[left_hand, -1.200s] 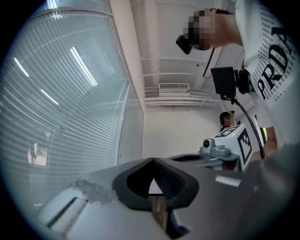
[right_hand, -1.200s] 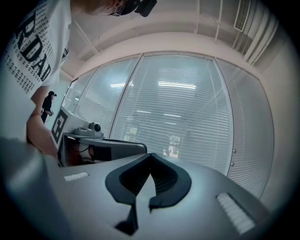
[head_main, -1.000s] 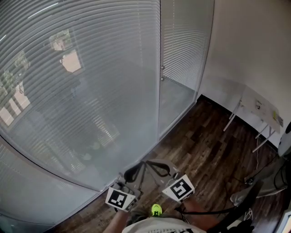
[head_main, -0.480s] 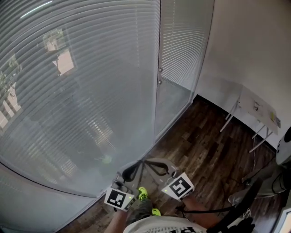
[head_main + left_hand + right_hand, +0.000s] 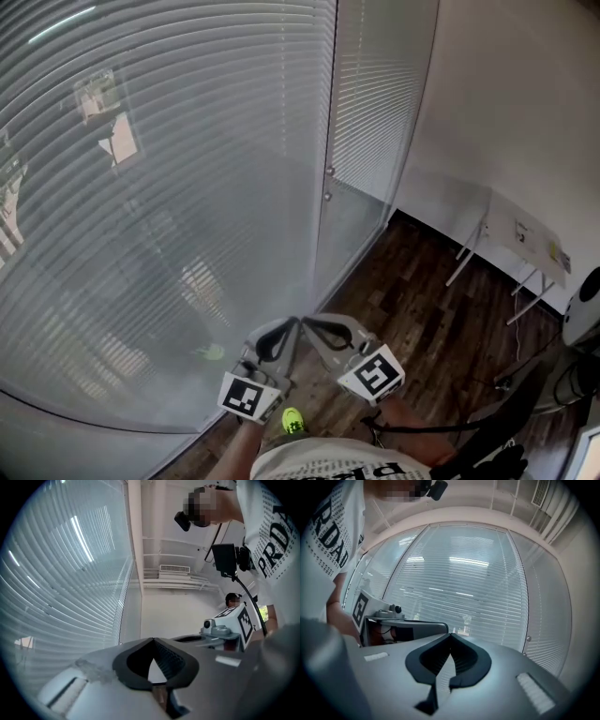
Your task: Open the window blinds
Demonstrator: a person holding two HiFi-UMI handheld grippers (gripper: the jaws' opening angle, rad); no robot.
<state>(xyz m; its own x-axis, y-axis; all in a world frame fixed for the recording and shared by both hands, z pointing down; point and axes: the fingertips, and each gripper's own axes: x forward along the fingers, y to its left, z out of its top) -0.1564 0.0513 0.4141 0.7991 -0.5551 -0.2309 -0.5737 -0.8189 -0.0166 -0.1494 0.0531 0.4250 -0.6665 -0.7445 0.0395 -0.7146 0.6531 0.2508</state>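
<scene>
Window blinds (image 5: pixel 159 187): slats closed, at ten o'clock. Left gripper (image 5: pixel 152 641), right gripper (image 5: pixel 450 637): fingers pinched together, empty, probably idle until reaching the blinds.

Both grippers held close, jaws pressed together
Grey, black-padded left gripper (image 5: pixel 289 325) and matching right gripper (image 5: pixel 313 324) angle inward, their tips nearly touching.

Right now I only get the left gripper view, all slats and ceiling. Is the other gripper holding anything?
Observer: No. The right gripper has its jaws together with nothing between them, and it faces the lowered blinds.
Operator: Is there any handle to work them?
Observer: Two small knobs sit on the frame between the wide panel and the narrow one. Neither is touched.
Operator: What's underfoot?
Observer: A dark wood floor.
</scene>
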